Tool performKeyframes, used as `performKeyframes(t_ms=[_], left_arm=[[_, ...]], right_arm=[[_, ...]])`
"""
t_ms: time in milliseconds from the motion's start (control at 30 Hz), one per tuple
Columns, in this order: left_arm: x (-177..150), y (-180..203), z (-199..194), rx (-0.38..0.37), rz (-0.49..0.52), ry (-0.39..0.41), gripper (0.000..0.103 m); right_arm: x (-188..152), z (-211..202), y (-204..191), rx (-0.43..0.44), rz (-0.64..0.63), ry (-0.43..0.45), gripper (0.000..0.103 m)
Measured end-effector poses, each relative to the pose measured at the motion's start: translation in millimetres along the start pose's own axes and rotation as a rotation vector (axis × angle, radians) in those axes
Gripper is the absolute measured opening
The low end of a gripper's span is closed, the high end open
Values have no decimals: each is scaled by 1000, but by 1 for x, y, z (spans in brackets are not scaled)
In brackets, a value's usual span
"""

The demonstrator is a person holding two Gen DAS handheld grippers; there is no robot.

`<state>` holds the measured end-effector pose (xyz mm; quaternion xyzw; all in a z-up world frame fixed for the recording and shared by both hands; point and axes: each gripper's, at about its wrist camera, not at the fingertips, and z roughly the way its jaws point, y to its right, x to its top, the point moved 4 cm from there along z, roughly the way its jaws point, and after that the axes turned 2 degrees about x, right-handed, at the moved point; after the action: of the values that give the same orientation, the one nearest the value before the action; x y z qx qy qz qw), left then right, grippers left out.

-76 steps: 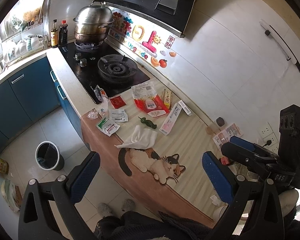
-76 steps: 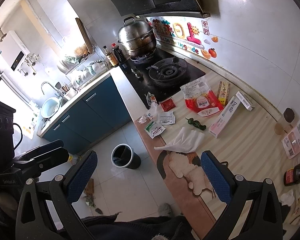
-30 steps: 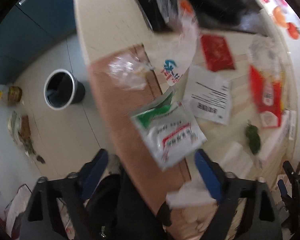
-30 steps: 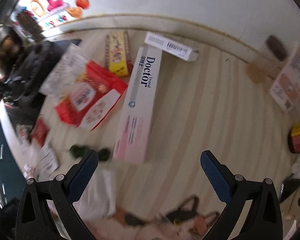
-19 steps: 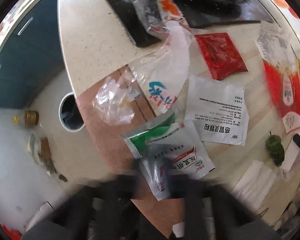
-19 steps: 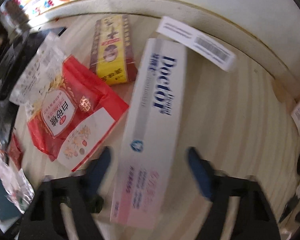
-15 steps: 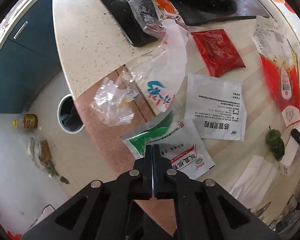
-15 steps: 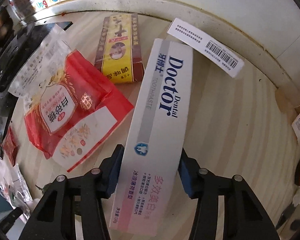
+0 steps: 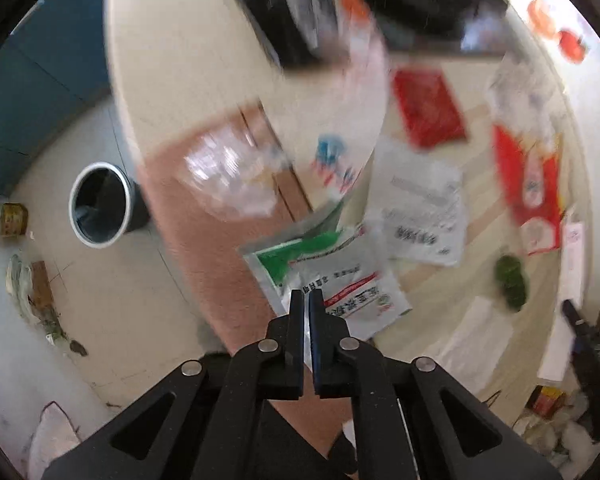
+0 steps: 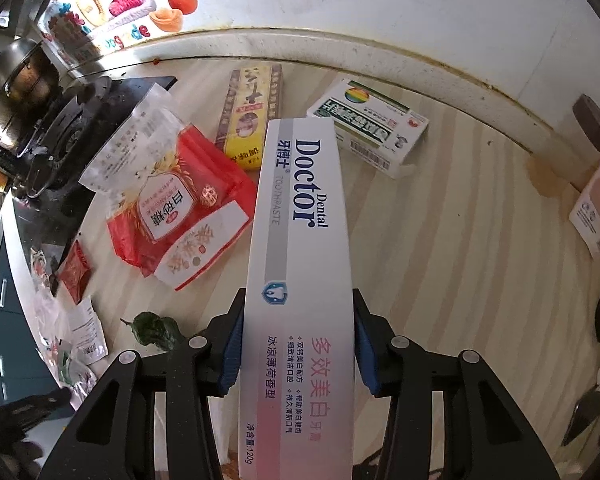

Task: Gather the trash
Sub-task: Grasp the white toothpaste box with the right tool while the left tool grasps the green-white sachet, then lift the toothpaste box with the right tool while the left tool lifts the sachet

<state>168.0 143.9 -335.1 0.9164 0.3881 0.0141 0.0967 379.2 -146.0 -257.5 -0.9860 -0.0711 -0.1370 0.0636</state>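
Black gripper [image 10: 298, 344], blue pads [image 10: 231, 356], silver screws

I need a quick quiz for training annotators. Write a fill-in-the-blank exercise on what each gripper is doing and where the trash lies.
1. The right gripper is shut on a long box printed "Dental ____".
2. The left gripper pinches the green and white sachet at its ____ edge.
3. The round bin stands on the ____, not on the counter.
4. The red bag lies to the ____ of the toothpaste box in the right wrist view.

Missing words: Doctor; near; floor; left
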Motion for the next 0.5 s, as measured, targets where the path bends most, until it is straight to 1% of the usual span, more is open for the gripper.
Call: performKeyframes(t_ms=[33,67,100,167,233,267,300,367,400,500], left_arm=[[1,2,-2,2,26,18,14],[1,5,-4,-1,47,19,22],[0,9,-6,-12,66,14,28],[-2,19,-6,-26,111,6,51],[-6,29,-6,22,183,-3,55],[-9,32,-8,69,209,-6,55],[-13,34,-12,141,243,3,54],[-25,41,-25,182,302,58,54],[-33,46,-32,212,358,92,55],[-54,56,-33,274,496,98,55]], right_arm=[[-2,2,-2,-1,6,-2,49],[-4,-2,-5,-3,8,-3,49],[-8,-4,-4,-3,11,-2,48],[-9,-6,0,-3,8,-3,48],[-11,-4,2,4,22,-9,48],[-12,-3,4,8,28,-12,48],[-13,-4,5,12,35,-13,48],[-15,-5,5,19,39,-10,48],[-15,-6,5,20,35,-5,48],[-16,-8,5,15,25,2,48]])
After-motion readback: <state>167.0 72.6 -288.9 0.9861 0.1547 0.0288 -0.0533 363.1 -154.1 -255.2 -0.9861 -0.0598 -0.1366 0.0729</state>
